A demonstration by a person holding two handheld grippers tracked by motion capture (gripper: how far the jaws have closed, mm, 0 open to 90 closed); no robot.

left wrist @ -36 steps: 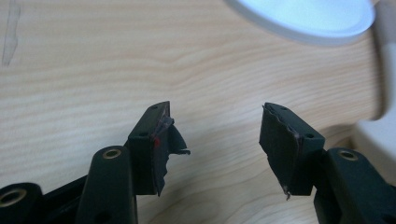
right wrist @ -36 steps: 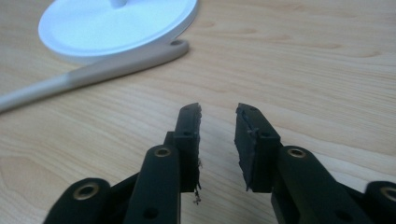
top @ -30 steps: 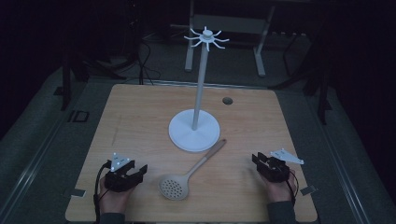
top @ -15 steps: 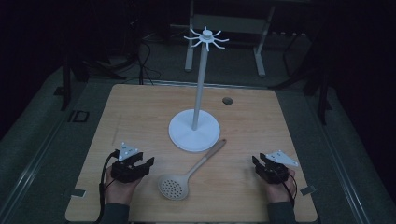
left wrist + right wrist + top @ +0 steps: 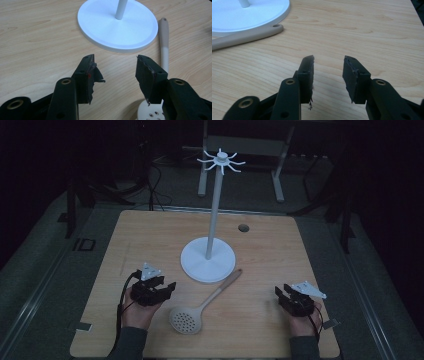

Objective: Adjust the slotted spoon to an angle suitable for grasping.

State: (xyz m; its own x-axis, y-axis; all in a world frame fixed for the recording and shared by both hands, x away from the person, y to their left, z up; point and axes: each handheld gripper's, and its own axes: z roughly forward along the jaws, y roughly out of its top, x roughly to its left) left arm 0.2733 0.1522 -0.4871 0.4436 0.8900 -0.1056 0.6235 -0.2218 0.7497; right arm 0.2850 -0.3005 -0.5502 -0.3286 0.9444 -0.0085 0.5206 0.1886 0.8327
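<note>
A light wooden table (image 5: 150, 235) carries a white stand with a round flat base (image 5: 208, 260) near its middle; a thin white pole rises from the base to a crown of small hooks (image 5: 221, 160) at the top; a beige slotted spoon with a long handle (image 5: 202, 306) lies on the near side of the base, its perforated head toward the near edge and left, its handle tip just beside the base rim on the right; a small dark hole (image 5: 243, 227) sits in the far part of the tabletop. The left gripper (image 5: 167, 289) is held near the left near corner, just left of the spoon head; its jaws stand well apart with nothing between them, pointing toward the base (image 5: 117, 25) and the spoon handle (image 5: 164, 42). The right gripper (image 5: 280, 295) is held near the right near corner, well apart from the spoon; its jaws are likewise spread and empty over bare wood (image 5: 362, 32), with the handle end (image 5: 247, 35) at the far left.
</note>
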